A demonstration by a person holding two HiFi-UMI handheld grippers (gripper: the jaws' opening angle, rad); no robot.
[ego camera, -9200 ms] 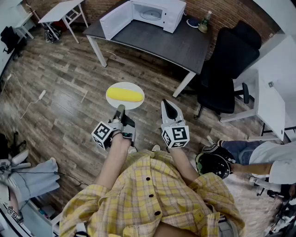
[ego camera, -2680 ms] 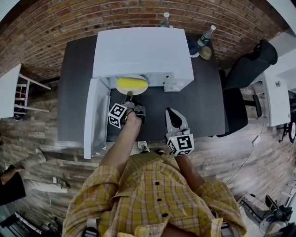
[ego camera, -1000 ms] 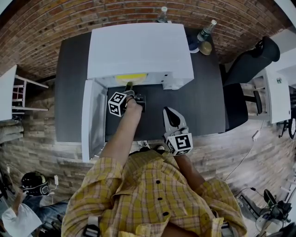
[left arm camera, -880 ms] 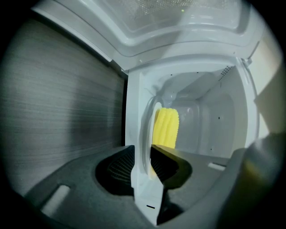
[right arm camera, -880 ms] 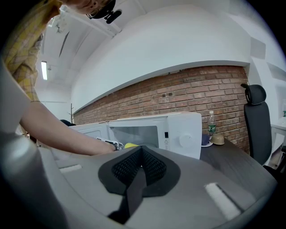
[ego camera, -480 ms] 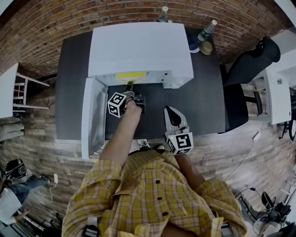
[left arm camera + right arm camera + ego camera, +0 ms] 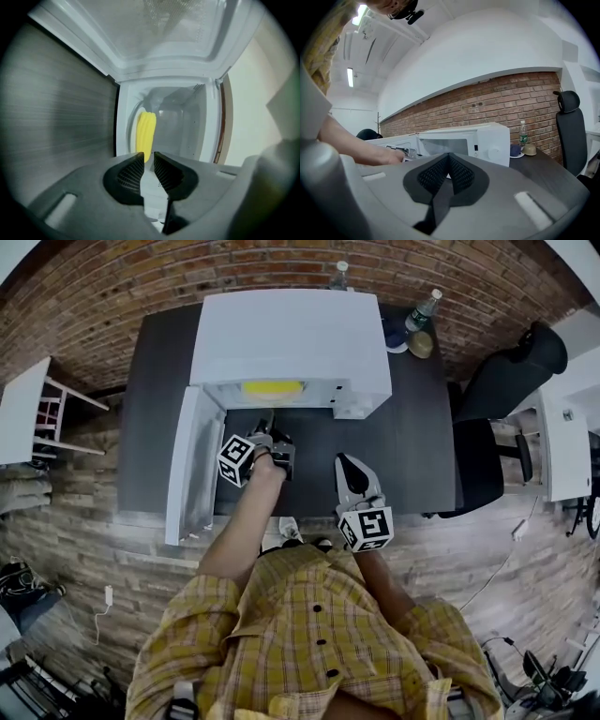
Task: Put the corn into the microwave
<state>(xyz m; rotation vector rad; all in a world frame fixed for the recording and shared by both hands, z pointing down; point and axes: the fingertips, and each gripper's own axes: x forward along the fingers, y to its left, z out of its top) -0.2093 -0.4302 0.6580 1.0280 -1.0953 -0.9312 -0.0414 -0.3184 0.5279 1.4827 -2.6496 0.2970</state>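
The yellow corn (image 7: 272,387) lies inside the open white microwave (image 7: 291,334) on the dark table (image 7: 417,446). In the left gripper view the corn (image 7: 146,132) rests deep in the cavity, on a white plate. My left gripper (image 7: 266,426) is just outside the cavity mouth, apart from the corn. The jaws of the left gripper (image 7: 148,158) are closing to a narrow gap with nothing between them. My right gripper (image 7: 349,468) hovers over the table to the right, shut and empty. From the right gripper (image 7: 449,158) the microwave (image 7: 464,143) shows ahead.
The microwave door (image 7: 190,465) hangs open at the left, over the table's front. Two bottles (image 7: 424,307) (image 7: 339,276) and a blue dish (image 7: 394,334) stand at the table's back right. A black office chair (image 7: 511,371) is at the right. White tables (image 7: 28,409) flank the scene.
The left gripper has drawn back from the cavity mouth and risen a little, its jaws narrower. The corn stays inside the microwave. The right gripper has kept still.
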